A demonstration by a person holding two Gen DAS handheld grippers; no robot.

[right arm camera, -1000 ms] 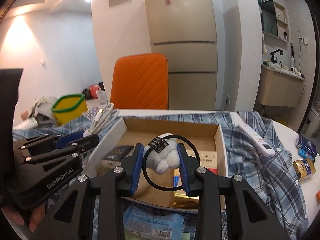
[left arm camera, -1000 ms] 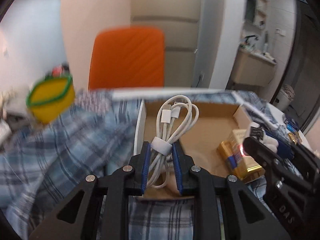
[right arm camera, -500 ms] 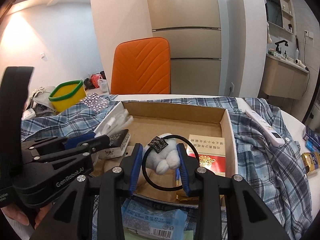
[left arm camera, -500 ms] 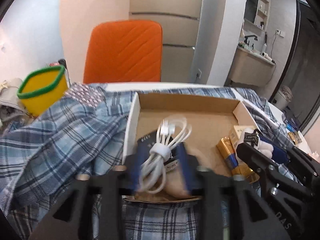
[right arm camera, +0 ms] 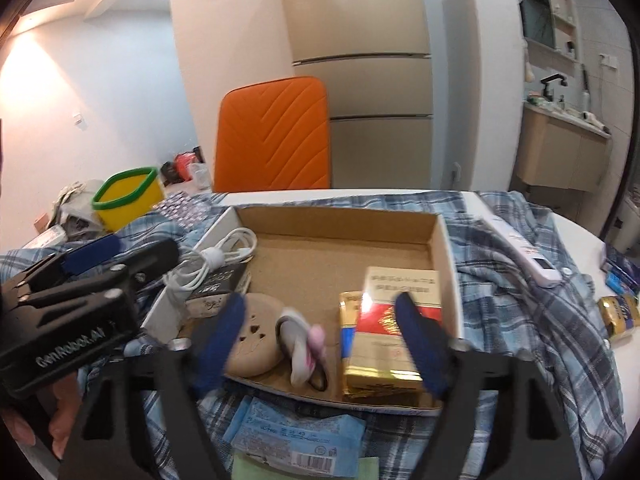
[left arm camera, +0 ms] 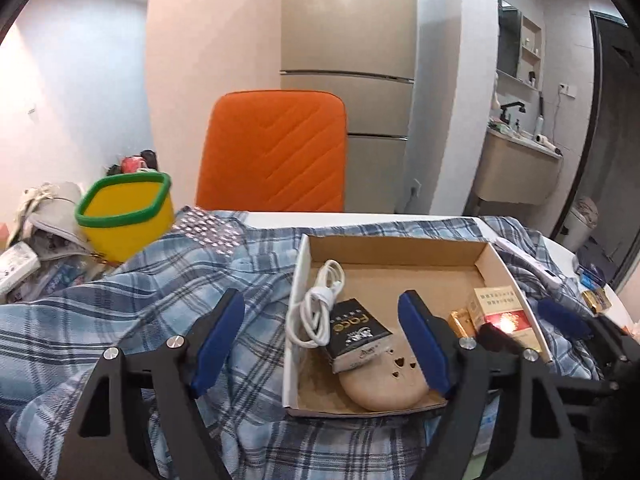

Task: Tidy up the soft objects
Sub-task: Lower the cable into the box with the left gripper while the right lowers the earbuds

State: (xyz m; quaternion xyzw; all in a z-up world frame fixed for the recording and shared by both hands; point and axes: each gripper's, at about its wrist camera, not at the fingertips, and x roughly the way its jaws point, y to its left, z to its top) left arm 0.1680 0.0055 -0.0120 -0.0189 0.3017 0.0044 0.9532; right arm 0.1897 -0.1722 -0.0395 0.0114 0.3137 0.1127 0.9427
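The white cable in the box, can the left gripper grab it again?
Probably yes. The left gripper is open and empty, and the white cable lies uncovered at the left end of the cardboard box, partly on a black pack. Only the low box wall stands between.

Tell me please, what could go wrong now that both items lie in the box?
The left hand-held gripper, wide open, has one finger inside the cardboard box; withdrawing may bump the wall and shift it. The white cable lies partly over the black pack beside that finger and could snag. The plush keychain sits near the front edge.
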